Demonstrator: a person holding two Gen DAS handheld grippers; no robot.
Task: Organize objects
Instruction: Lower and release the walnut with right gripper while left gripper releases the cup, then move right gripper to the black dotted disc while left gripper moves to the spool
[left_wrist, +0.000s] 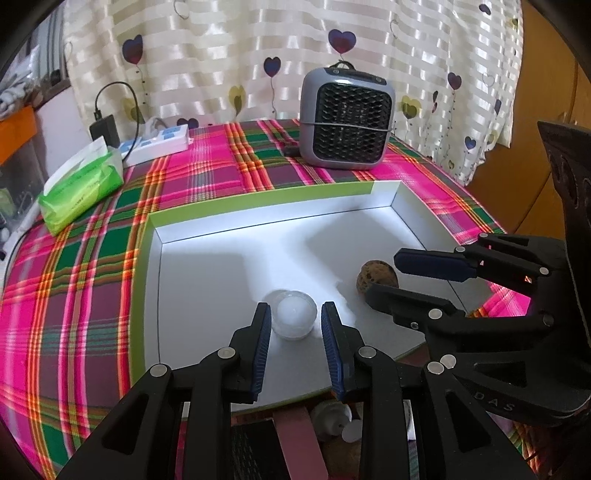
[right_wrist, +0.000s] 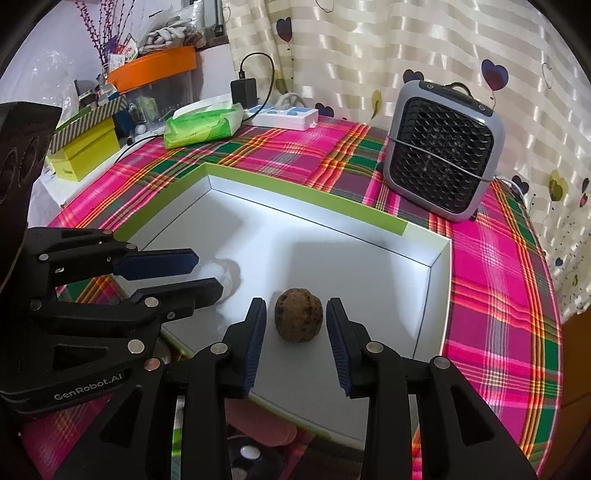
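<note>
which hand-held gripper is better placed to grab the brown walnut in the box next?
Right hand-held gripper: the walnut sits between its open fingers. The left hand-held gripper straddles the clear ball.

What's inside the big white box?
Inside the white box sit a brown lumpy ball and a small clear round cup. The left claw hides part of the cup.

White lettering reading "GenRobot.AI" stands on the black body of the left hand-held gripper (right_wrist: 207, 273), seen from the right wrist camera. From the left wrist camera, the right hand-held gripper (left_wrist: 399, 275) shows only the raised letters "DAS" on its black housing; the rest is cut off. No other text is legible.
</note>
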